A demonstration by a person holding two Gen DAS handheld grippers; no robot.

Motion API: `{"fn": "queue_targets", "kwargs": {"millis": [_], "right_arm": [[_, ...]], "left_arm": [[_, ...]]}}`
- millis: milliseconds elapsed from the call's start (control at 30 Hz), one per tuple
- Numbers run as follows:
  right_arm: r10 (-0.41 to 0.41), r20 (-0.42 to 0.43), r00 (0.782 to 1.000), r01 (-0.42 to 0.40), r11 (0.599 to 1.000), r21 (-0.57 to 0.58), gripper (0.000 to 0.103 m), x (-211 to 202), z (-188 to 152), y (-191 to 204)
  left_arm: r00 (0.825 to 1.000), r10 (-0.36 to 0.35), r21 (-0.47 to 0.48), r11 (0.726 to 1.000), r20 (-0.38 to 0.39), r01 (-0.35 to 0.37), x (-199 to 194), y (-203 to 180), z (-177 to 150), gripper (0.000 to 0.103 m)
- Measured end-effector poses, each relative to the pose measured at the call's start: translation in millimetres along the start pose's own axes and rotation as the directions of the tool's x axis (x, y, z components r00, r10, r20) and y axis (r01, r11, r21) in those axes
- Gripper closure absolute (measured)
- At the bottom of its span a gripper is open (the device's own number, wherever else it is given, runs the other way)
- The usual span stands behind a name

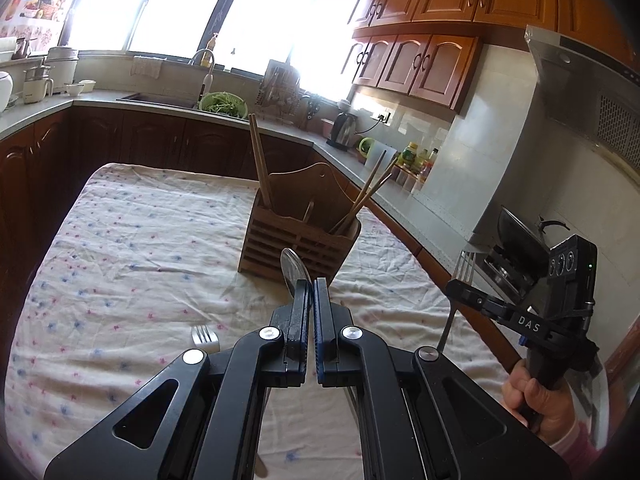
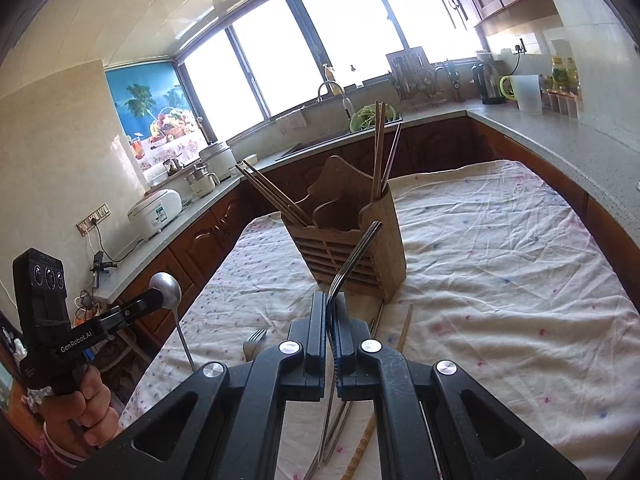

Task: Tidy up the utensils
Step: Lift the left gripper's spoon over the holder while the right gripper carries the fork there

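Observation:
A wooden slatted utensil holder (image 1: 300,236) (image 2: 352,248) stands on the cloth-covered table, with chopsticks (image 1: 260,164) (image 2: 380,148) in its left and right compartments. My left gripper (image 1: 311,286) is shut on a metal spoon (image 1: 294,268), bowl pointing up, held just in front of the holder; it shows in the right wrist view (image 2: 158,300) with the spoon (image 2: 166,288). My right gripper (image 2: 330,300) is shut on a metal fork (image 2: 356,252), tines near the holder's front; it shows in the left wrist view (image 1: 456,286) with the fork (image 1: 464,266).
Another fork (image 1: 204,336) (image 2: 254,340) lies on the flowered tablecloth (image 1: 132,248) (image 2: 500,264). Loose chopsticks (image 2: 404,328) and metal utensils lie under my right gripper. Kitchen counters with sink, kettle (image 1: 344,128) and stove surround the table.

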State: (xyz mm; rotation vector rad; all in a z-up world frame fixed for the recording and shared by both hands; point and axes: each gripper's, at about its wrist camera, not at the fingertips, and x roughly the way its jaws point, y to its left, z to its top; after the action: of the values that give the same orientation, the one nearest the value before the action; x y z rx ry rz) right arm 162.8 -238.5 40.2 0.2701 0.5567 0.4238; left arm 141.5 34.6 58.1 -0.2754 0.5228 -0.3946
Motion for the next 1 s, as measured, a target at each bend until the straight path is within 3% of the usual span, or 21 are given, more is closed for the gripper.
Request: {"fn": "queue_targets", "kwargs": {"millis": [500, 1000], "right_arm": [[-0.01, 0.031, 0.999, 0.011, 1.0, -0.005, 0.1, 0.8, 10.7, 0.3], [-0.011, 0.086, 0.996, 0.015, 0.999, -0.041, 0.1, 20.1, 45.2, -0.6]], "left_arm": [[0.997, -0.048, -0.031, 0.998, 0.064, 0.05, 3.2, -0.6, 20.4, 0.101], [0.985, -0.086, -0.011, 0.996, 0.148, 0.089, 23.9, -1.8, 71.4, 0.101]]}}
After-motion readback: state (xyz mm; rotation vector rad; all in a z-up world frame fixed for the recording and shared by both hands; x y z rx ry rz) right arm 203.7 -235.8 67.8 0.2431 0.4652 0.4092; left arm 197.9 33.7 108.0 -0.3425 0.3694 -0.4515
